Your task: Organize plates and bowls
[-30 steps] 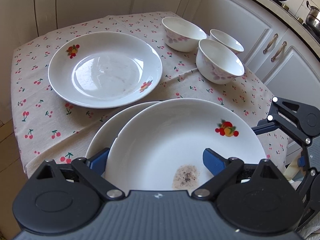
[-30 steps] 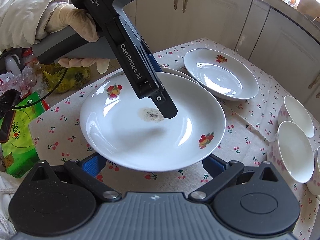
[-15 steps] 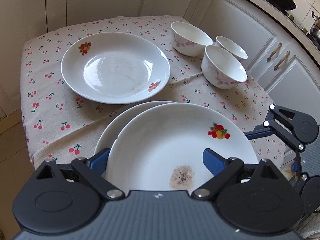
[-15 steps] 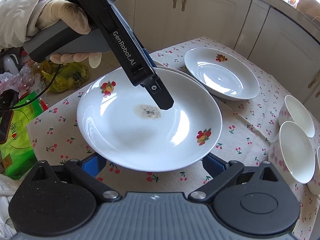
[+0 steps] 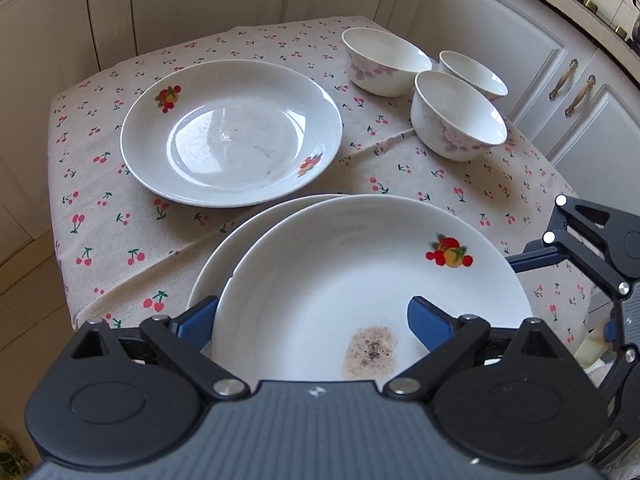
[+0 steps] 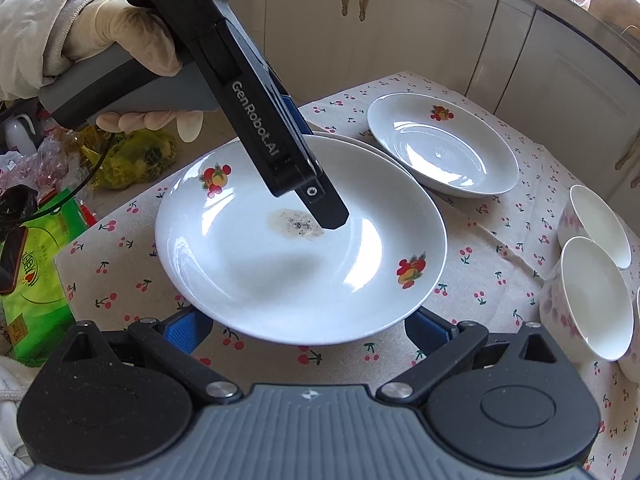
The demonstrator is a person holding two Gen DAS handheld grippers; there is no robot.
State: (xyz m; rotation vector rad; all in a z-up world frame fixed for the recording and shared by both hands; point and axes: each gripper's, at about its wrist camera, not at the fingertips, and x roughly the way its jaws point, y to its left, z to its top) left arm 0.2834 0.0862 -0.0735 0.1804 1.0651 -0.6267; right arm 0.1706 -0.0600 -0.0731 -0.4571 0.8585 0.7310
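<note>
A white plate with a brown stain (image 5: 360,280) is held raised over a second plate (image 5: 224,256) on the cherry-print tablecloth. My left gripper (image 5: 312,316) is shut on its near rim, one finger over the plate and one under. It also shows in the right wrist view (image 6: 304,240), with the left gripper's finger (image 6: 324,208) resting inside it. My right gripper (image 6: 308,328) is open, its fingers either side of the plate's edge, not touching. A third plate (image 5: 232,132) lies farther back. Three bowls (image 5: 456,116) stand at the back right.
The small table (image 5: 120,240) is ringed by white kitchen cabinets (image 5: 500,28). In the right wrist view a green packet (image 6: 28,272) and plastic bags (image 6: 132,156) lie beyond the table's left side. The bowls (image 6: 592,296) stand close on the right.
My left gripper has lifted the stained plate higher and drawn it back a little; the table and far plate look smaller. The right gripper has stayed open by the plate's edge.
</note>
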